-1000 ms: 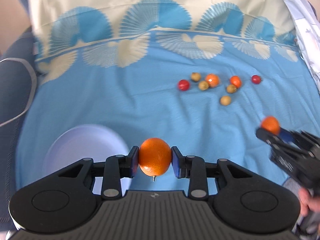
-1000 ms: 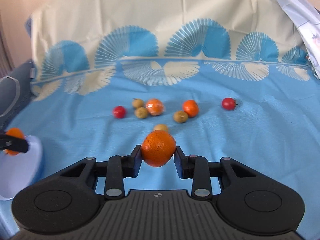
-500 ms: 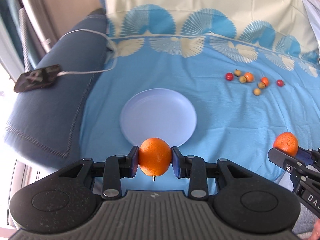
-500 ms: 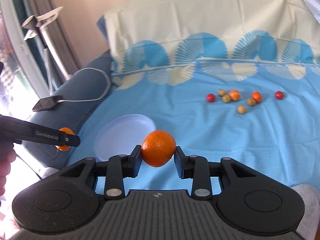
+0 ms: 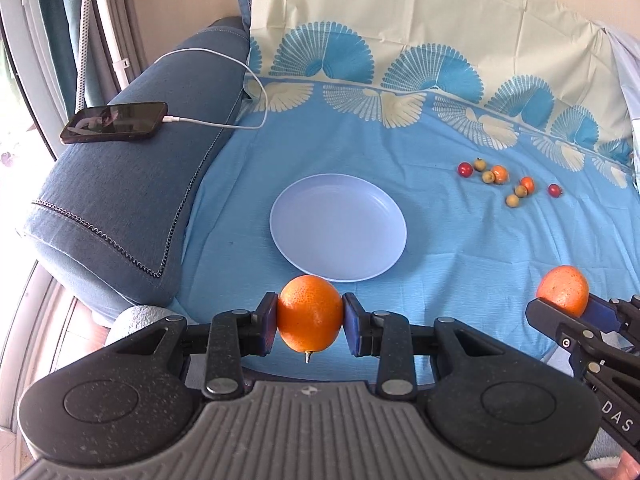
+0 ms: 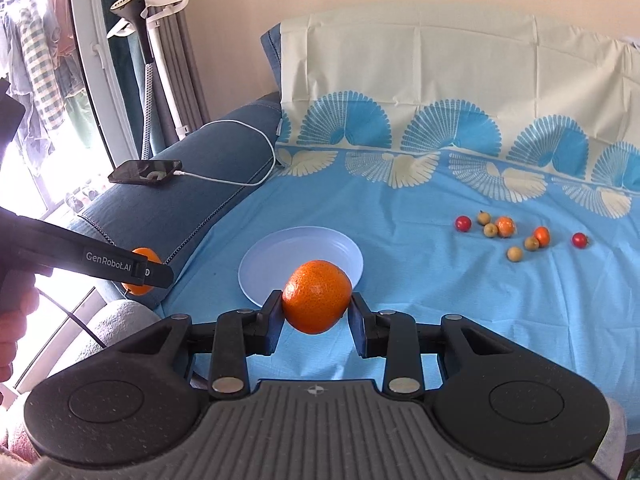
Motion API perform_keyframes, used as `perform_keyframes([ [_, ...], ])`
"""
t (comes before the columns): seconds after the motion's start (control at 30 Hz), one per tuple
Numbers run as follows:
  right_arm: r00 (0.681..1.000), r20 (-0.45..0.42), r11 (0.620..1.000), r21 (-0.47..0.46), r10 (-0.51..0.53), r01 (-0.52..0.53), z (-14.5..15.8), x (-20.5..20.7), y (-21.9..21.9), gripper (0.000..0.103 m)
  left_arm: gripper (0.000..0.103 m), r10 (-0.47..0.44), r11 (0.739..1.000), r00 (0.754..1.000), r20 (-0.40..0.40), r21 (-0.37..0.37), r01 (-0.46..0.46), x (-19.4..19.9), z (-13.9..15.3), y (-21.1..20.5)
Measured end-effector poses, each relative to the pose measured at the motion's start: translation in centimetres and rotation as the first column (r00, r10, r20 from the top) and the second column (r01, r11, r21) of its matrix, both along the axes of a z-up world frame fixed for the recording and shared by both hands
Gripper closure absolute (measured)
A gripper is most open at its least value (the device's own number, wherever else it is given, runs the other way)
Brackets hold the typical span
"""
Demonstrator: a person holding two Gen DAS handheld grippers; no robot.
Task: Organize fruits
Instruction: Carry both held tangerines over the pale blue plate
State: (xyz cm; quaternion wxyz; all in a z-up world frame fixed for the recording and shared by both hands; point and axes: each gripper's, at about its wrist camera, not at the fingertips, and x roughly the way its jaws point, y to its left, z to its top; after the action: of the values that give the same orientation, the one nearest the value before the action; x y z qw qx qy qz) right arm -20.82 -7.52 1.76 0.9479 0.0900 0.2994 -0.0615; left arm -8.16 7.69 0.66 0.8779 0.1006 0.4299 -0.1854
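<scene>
Hidden, cropped and too-small parts in both wrist views

In the left wrist view the right gripper (image 5: pixel 560 312) runs off the right edge, and its near finger (image 5: pixel 560 322) covers the underside of its orange (image 5: pixel 563 289); the far small fruits (image 5: pixel 510 182) are too tiny to name beyond red, orange and olive-brown balls. In the right wrist view the left gripper (image 6: pixel 150 272) enters from the left edge, its bar masking the middle of its orange (image 6: pixel 144 255); the hand (image 6: pixel 14 320) holding it is cut by that edge. The right gripper's orange (image 6: pixel 317 296) hides the near rim of the plate (image 6: pixel 260 268). The phone (image 6: pixel 146 171) screen is too dark to read.
</scene>
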Motion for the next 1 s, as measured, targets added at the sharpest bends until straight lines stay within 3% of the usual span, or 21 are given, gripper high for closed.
perform_keyframes([
  [1.0,0.998,-0.055,0.999,-0.028,-0.017,0.015,-1.6,3.2,-0.4,0.067,0.065,0.023,1.0,0.998,-0.065,-0.005,-0.023,3.6,-2.4,-0.2],
])
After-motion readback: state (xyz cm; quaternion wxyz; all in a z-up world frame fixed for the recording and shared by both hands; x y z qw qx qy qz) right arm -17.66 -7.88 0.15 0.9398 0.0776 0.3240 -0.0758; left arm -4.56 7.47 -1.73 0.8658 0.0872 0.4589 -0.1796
